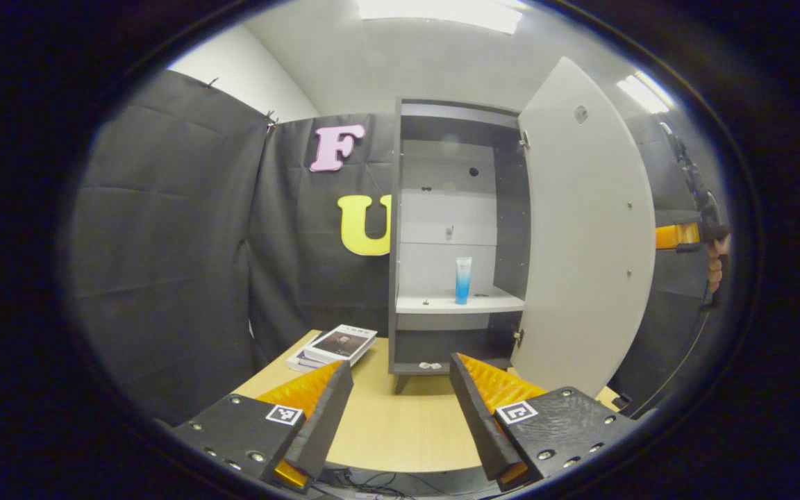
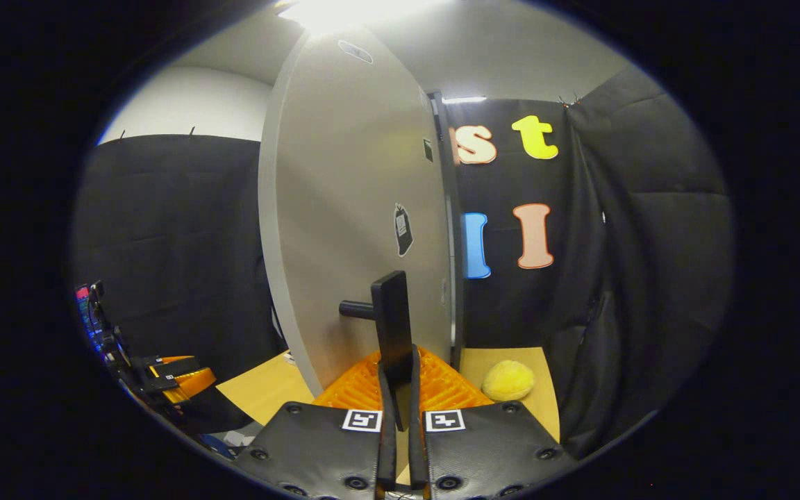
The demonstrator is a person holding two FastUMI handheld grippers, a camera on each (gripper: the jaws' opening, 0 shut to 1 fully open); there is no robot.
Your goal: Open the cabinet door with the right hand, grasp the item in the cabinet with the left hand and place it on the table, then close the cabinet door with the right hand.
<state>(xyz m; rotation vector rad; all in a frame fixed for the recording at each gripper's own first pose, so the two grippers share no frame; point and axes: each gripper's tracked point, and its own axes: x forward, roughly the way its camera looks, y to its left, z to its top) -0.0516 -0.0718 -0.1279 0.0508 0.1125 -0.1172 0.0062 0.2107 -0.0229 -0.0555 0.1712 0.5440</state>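
Left gripper view, going L to R: a stack of books lies at the table's far-left corner, just beside the cabinet, clear of the spot where the item should land. The left gripper hangs over the table's near edge w/ fingers spread wide and nothing between them, aimed straight at the open cabinet; prob. staged that way so it can go in for the grasp. The task's item, a blue tube, stands upright on the cabinet's shelf, toward the right half near the front edge, so it looks easy to reach. A small dark bit on the shelf's left part and a pale scrap on the cabinet's floor are too small to ID. The door is swung wide to the right; at its far edge the right gripper and a few fingers of a hand peek out, mostly cut off by the door.

Right gripper view: the door's outer face fills the middle, w/ the left gripper low at far left. The right gripper is closed narrow on the door's handle, both fingers pressing the plate; prob. holding the door back so it doesn't swing into the left arm's path. Stickers on the door aren't legible. A yellow fuzzy ball sits by the table's right edge; can't tell if it touches the cloth wall. The cabinet's inside is hidden from here.
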